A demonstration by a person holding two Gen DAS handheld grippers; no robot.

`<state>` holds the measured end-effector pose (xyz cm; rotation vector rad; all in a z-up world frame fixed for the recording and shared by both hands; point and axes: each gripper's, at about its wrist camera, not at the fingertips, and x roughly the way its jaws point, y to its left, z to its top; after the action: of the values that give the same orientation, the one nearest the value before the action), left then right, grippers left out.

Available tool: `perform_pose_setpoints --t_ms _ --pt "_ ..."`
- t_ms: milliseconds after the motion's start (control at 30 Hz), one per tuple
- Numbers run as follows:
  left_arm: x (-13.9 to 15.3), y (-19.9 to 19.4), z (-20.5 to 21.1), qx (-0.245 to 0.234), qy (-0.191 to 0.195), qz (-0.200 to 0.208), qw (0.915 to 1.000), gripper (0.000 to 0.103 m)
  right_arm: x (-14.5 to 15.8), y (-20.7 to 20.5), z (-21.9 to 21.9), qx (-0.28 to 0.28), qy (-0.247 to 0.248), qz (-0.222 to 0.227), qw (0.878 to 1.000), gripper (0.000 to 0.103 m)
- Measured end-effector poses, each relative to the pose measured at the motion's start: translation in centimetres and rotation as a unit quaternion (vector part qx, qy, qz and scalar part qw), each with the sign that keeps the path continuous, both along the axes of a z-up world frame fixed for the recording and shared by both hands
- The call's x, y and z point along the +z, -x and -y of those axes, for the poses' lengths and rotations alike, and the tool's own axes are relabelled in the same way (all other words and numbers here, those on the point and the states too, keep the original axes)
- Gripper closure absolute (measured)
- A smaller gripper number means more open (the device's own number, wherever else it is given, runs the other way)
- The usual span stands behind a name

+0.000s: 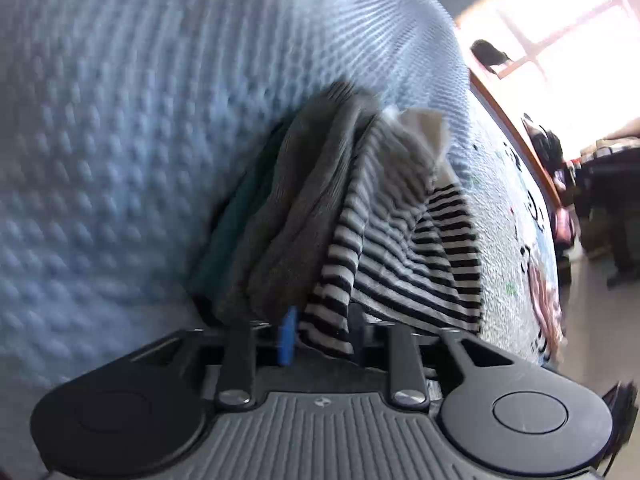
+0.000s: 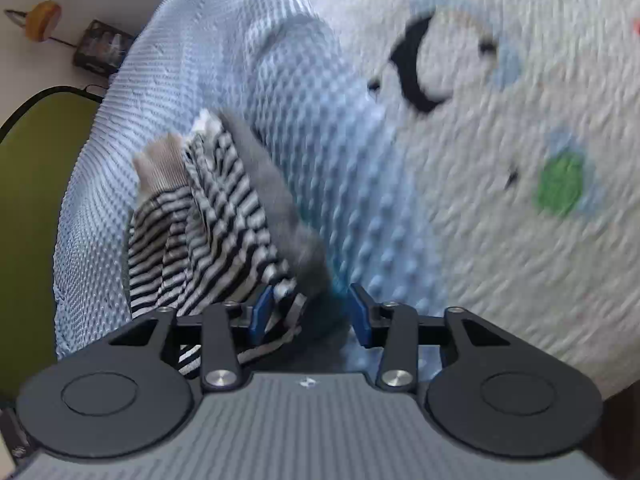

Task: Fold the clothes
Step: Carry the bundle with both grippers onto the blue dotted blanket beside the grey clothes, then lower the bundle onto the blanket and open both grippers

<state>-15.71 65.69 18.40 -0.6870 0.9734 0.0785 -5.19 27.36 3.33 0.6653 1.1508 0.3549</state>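
Observation:
A bunched garment lies on the pale blue dotted blanket (image 1: 120, 160): black-and-white striped cloth (image 1: 420, 248), a grey part (image 1: 312, 184), a beige ribbed cuff (image 1: 424, 128) and a dark teal layer (image 1: 236, 224). My left gripper (image 1: 322, 336) sits at its near end, open. One blue finger (image 1: 289, 336) shows and striped cloth drapes over the other. In the right wrist view the same striped cloth (image 2: 208, 216) and grey part (image 2: 280, 200) run into my right gripper (image 2: 311, 316). Its blue fingers (image 2: 262, 312) stand apart with cloth between them, so it is open.
A white bedspread with a cartoon print (image 2: 500, 160) lies beside the blue blanket. A wooden bed edge (image 1: 516, 132), a bright window (image 1: 560, 28) and dark furniture (image 1: 608, 192) are at the right. A green round panel (image 2: 36, 200) and a dark box (image 2: 102, 46) stand left.

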Motion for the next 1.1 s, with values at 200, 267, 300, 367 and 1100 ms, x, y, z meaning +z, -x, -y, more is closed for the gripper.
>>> perform_pose_setpoints --t_ms 200,267,300,367,1100 --pt "4.1 -9.4 0.6 -0.116 -0.055 0.086 0.9881 0.048 3.3 -8.5 -3.5 0.067 -0.005 0.138 0.988 0.059" --pt "2.5 -12.9 1.0 -0.136 -0.067 0.066 0.9863 0.050 2.6 -10.9 -6.0 0.088 0.012 0.153 0.984 0.059" --pt "1.7 -14.3 1.0 -0.138 -0.073 0.059 0.9860 0.050 2.0 -11.8 -7.0 0.093 0.016 0.152 0.984 0.059" --pt "0.1 -16.5 0.8 -0.133 -0.081 0.044 0.9868 0.050 1.1 -13.4 -8.8 0.102 0.019 0.151 0.983 0.059" --pt "-1.5 -14.0 1.9 -0.020 -0.150 0.163 0.9750 0.078 2.4 -14.2 -12.9 0.131 0.086 0.251 0.955 0.096"
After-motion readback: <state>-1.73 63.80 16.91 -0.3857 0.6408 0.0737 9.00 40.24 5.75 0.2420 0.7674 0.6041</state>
